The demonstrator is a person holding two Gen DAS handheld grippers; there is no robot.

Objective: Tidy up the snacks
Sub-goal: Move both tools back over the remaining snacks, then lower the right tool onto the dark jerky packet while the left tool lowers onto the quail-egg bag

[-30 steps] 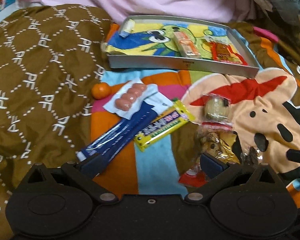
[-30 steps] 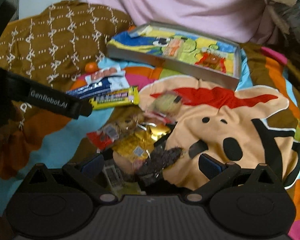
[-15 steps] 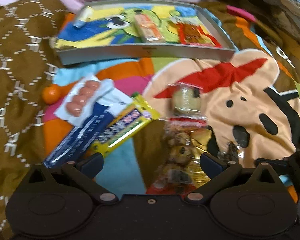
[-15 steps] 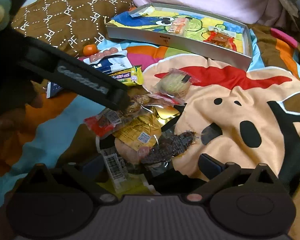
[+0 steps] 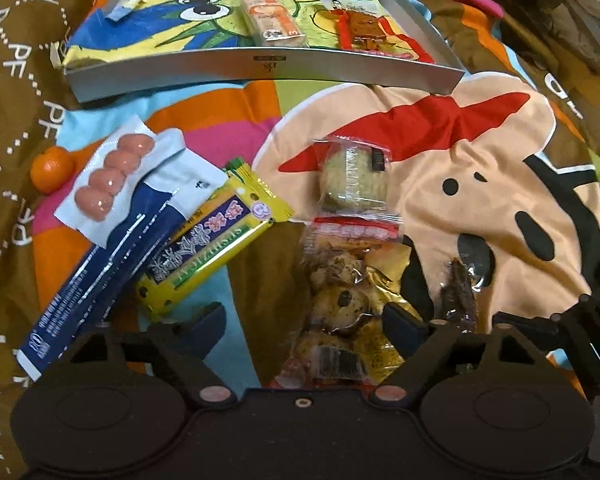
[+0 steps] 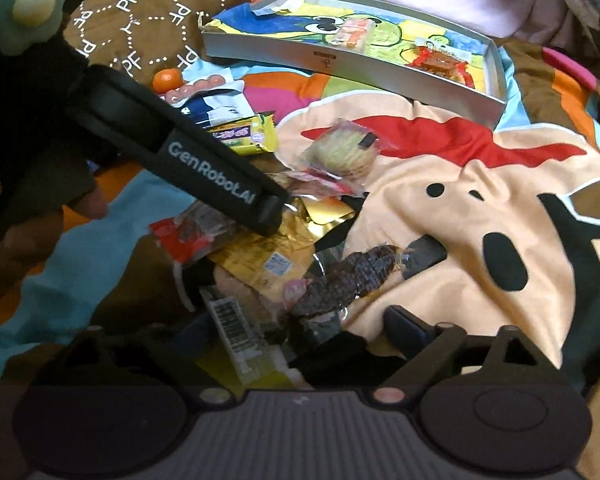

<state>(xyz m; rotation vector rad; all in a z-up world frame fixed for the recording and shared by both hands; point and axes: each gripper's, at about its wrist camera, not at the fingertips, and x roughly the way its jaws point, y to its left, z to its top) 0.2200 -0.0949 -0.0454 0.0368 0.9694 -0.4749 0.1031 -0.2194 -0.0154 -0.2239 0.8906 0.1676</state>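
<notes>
Dark-blue fingers (image 5: 204, 326) of both grippers, apart (lately narrowing), straddle the snack heap (image 5: 340, 304), gripping nothing.

Black tongs (image 6: 228, 184) (white "GenRobot.AI" lettering), blue-padded fingertips (image 5: 404, 326).

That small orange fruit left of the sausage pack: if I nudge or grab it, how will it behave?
The orange fruit is round and sits on soft, rumpled bedding, so a nudge would probably roll it, likely into a fold. It looks small and light, and its smooth skin may slip from flat pads. The peel seems soft, so squeeze gently.
</notes>
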